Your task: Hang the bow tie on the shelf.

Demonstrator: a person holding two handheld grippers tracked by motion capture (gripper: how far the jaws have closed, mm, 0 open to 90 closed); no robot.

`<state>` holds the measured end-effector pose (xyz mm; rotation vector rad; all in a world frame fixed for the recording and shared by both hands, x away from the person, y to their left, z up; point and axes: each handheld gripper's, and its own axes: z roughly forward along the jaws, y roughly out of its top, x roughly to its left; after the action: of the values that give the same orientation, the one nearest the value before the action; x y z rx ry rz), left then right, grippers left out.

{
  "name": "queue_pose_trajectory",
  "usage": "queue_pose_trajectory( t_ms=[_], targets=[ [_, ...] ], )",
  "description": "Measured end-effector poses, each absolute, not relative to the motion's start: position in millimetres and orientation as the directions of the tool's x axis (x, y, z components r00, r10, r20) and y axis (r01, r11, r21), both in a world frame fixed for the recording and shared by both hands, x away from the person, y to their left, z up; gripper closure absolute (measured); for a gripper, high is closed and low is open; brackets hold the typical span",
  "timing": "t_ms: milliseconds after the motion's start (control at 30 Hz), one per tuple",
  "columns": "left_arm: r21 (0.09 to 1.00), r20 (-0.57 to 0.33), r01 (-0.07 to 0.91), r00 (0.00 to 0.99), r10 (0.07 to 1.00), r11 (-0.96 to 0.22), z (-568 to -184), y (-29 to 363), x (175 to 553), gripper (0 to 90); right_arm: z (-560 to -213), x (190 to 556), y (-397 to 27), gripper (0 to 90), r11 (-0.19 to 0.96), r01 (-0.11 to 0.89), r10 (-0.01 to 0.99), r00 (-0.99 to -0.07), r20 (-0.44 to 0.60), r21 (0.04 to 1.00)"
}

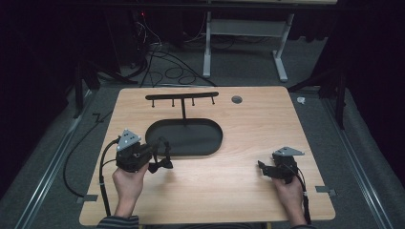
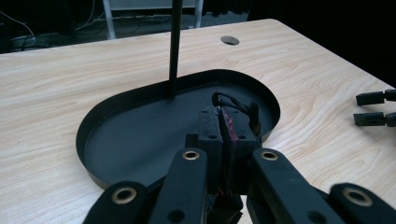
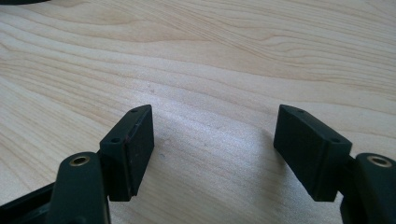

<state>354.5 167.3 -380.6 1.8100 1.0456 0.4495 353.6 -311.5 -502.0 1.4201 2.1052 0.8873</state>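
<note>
Jaws of my left gripper (image 2: 223, 133), lower centre, pinch a small dark strap (image 2: 243, 108) above the black oval tray (image 2: 116, 154); it seems not yet hung on the hook stand (image 1: 182, 98). My right gripper (image 3: 212, 149) rests spread, empty.

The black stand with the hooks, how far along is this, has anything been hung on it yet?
Nothing looks done yet: the stand's hook bar is bare and its oval tray looks empty. In hand: the left gripper is shut on a dark looped strap or cord over the tray's edge; what it is, I cannot tell. The right gripper rests open on the table. Any hanging, likely the goal, remains.
</note>
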Motion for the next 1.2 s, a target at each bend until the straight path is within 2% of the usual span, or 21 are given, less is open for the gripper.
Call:
queue_pose_trajectory(
  t_ms=[800, 1200],
  targets=[
    [0.870, -0.163, 0.461, 0.601, 0.782, -0.172, -358.5, 155.0, 388.8, 87.3, -501.9, 353.6, -311.9, 30.0, 0.263, 0.642, 0.929, -0.371, -0.009, 0.720],
    [0.866, -0.144, 0.460, 0.605, 0.783, -0.195, -349.7, 147.2, 402.0, 87.2, -501.9, 353.5, -312.0, 29.9, 0.264, 0.641, 0.928, -0.371, -0.009, 0.720]
  ],
)
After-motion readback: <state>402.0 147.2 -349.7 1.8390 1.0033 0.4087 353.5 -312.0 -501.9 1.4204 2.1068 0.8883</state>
